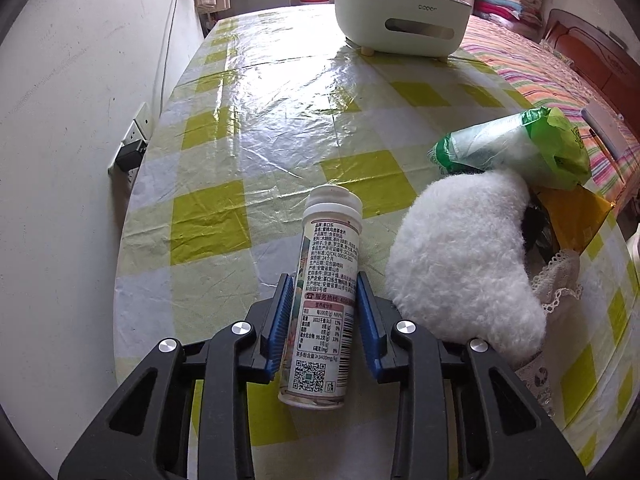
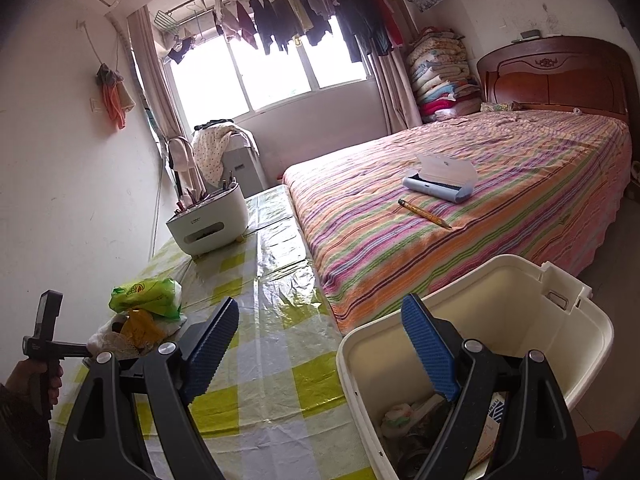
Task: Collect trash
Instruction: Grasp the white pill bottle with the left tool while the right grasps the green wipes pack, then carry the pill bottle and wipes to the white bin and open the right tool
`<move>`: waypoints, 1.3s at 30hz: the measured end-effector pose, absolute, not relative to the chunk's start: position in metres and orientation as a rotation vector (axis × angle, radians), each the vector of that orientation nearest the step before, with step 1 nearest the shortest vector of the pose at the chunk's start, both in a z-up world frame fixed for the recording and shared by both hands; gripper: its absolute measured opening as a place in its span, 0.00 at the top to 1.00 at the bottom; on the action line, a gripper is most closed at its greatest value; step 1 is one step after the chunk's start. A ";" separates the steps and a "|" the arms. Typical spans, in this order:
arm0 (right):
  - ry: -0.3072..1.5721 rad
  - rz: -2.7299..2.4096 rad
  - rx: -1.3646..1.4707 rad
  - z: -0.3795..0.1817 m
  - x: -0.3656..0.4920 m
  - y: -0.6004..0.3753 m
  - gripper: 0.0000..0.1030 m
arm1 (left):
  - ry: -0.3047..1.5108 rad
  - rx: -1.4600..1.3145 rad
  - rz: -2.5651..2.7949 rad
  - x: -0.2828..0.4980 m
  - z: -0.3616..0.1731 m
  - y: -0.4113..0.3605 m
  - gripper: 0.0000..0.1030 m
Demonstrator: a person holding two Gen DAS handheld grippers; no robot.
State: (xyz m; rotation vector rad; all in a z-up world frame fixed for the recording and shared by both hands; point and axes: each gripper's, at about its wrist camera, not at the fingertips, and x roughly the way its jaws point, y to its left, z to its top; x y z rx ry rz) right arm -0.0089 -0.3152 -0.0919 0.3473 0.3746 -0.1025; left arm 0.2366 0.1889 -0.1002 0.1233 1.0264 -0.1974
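Note:
A white cylindrical bottle (image 1: 332,232) with a printed label lies on the yellow-checked tablecloth (image 1: 260,120), cap pointing away. My left gripper (image 1: 324,284) is shut on its lower half, blue pads pressing both sides. To its right lie a white fluffy item (image 1: 460,264), a green plastic bag (image 1: 520,148) and a yellow wrapper (image 1: 568,216). The green bag (image 2: 148,296) and the yellow wrapper (image 2: 140,324) also show in the right wrist view. My right gripper (image 2: 320,304) hangs open and empty over the table edge, beside a cream bin (image 2: 560,320) with some trash (image 2: 400,416) at the bottom.
A white desk organiser (image 1: 400,20) with pens stands at the table's far end. A wall with a socket (image 1: 132,148) borders the table's left side. A striped bed (image 2: 480,208) adjoins the table, with a pencil case (image 2: 440,180) and a pencil (image 2: 424,213) on it.

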 end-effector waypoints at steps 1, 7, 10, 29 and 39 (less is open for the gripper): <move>0.384 -0.061 0.336 -0.088 -0.002 -0.309 0.21 | 1.026 0.108 -0.190 0.237 -0.099 0.190 0.71; 0.414 0.261 0.229 -0.058 0.052 -0.253 0.21 | 1.005 0.056 -0.147 0.227 -0.093 0.192 0.73; 0.426 0.388 0.091 -0.048 0.081 -0.213 0.21 | 0.962 0.014 -0.129 0.217 -0.080 0.197 0.73; 0.786 0.603 -0.452 -0.106 0.240 -0.060 0.11 | 0.742 -0.094 -0.216 0.157 -0.011 0.172 0.73; 0.789 0.570 -0.091 -0.102 0.224 -0.126 0.78 | 0.713 -0.095 -0.272 0.150 -0.003 0.149 0.73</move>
